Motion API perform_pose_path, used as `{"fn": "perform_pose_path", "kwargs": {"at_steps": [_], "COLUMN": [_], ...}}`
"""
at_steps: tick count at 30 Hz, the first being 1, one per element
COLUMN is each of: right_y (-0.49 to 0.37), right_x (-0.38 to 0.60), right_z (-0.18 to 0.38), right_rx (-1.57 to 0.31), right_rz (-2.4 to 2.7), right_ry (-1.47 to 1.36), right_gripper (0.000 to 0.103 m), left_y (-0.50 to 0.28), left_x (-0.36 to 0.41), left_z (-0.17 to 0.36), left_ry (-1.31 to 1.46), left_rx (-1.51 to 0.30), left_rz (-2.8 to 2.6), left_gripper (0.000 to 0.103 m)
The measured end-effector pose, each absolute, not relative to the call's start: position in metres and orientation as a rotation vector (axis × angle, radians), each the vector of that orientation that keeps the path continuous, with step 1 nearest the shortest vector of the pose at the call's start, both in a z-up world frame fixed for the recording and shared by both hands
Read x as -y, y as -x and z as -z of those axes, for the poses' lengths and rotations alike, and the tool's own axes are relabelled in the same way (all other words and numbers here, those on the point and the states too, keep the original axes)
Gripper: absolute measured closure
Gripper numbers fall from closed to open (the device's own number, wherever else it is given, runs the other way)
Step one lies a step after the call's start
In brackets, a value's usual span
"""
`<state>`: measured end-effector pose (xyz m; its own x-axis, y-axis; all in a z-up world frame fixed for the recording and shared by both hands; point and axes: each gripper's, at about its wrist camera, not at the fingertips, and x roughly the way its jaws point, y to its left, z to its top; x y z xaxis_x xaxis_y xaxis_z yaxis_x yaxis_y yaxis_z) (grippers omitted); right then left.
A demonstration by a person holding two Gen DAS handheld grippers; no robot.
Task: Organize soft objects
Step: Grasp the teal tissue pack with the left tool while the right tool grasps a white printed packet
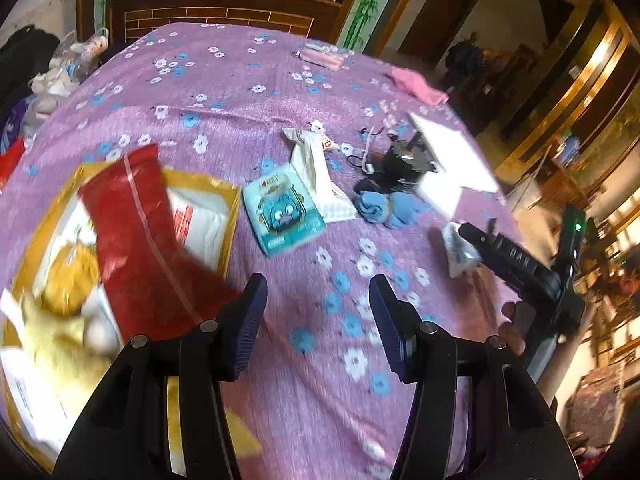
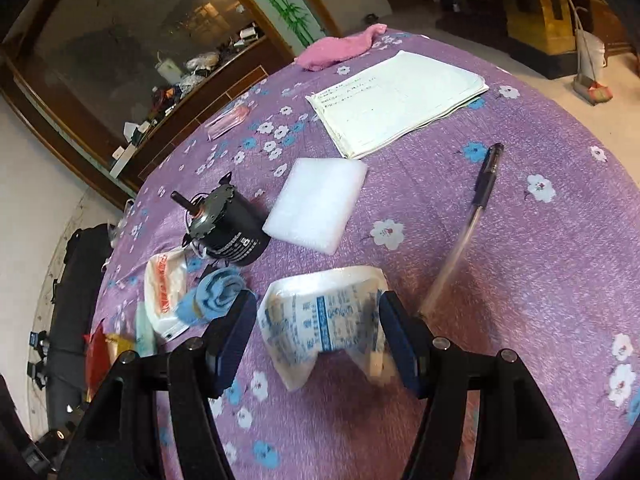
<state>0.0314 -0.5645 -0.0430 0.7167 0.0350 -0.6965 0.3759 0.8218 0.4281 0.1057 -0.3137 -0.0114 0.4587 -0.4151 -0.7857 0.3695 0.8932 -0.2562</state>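
Sorting soft from hard: a purple flowered surface (image 2: 520, 280) carries a mix of limp packets and stiff things.
Red pouch (image 1: 132, 232): far left in the left wrist view, lying on a gold-edged packet (image 1: 208, 200); it looks light, crinkly and slippery, so a pinch across a flat edge seems safest.
Left hand-held gripper (image 1: 318, 320): released, jaws apart over bare cloth, nothing between them.
Teal tissue pack (image 1: 286, 216): middle of the surface, just beside a white pouch (image 1: 316, 176); soft and squashy, best taken across its narrow width.
Blue sock (image 2: 216, 296): rolled, touching a black motor (image 2: 228, 228), which looks hard and heavy and is no soft thing.
White foam pad (image 2: 320, 204): light and springy, lying flat.
Printed plastic packet (image 2: 328, 320): bowed up between the jaws; thin, limp, likely slick, so grip its raised middle fold.
Right hand-held gripper (image 2: 316, 336): released, astride that packet, pads not yet pressing.
Pen (image 2: 480, 184): rigid, well right.
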Motion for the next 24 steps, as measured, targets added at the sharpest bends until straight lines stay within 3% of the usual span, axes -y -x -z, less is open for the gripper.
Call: {"fn": "perform_pose_path", "kwargs": {"at_steps": [8, 10, 15, 17, 19, 24], "right_y": [-0.029, -0.028, -0.031, -0.031, -0.032, -0.029], "right_x": [0.562, 0.562, 0.558, 0.558, 0.560, 0.561], "right_z": [0.049, 0.049, 0.046, 0.045, 0.045, 0.041], "right_rx": [-0.776, -0.777, -0.773, -0.765, -0.761, -0.720], "right_rz": [0.171, 0.160, 0.148, 0.144, 0.138, 0.081], "right_ry": [-0.551, -0.551, -0.543, -0.545, -0.557, -0.591], "right_gripper": [0.042, 0.050, 0.059, 0.064, 0.067, 0.072], "left_y": [-0.171, -0.181, -0.202, -0.201, -0.194, -0.171], "left_x": [0.359, 0.368, 0.375, 0.371, 0.371, 0.366], "left_z": [0.034, 0.039, 0.061, 0.060, 0.059, 0.043], "left_ry": [-0.082, -0.115, -0.171, -0.162, -0.190, -0.167], "left_rx": [-1.062, -1.065, -1.107, -1.101, -1.097, -1.058], "left_rz": [0.413, 0.414, 0.330, 0.331, 0.330, 0.370], "left_gripper": [0.050, 0.050, 0.050, 0.060, 0.080, 0.088]}}
